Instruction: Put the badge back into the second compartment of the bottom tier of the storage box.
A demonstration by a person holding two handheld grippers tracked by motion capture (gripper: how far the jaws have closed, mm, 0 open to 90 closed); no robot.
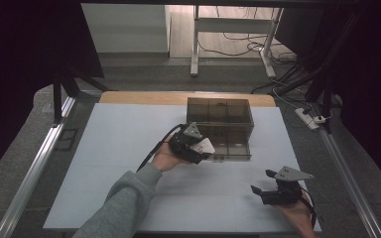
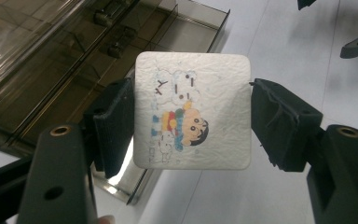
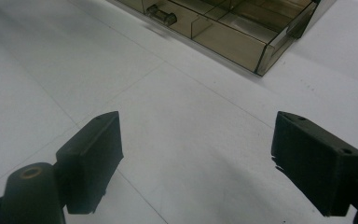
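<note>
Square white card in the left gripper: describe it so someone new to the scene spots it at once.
Start at the smoky transparent plastic drawer box on the white table. Just in front of its open drawer, the left gripper clamps a square white card with rounded corners by its two side edges. It alone carries a colourful cartoon child and white puppy.

The drawer box (image 1: 220, 119) stands at the far middle of my bench (image 1: 119, 148), its drawer (image 1: 233, 150) pulled out toward me. My left gripper (image 1: 204, 148) holds the card (image 1: 206, 146) just left of that drawer; my right gripper (image 1: 262, 184) hovers near the bench's near right corner.
</note>
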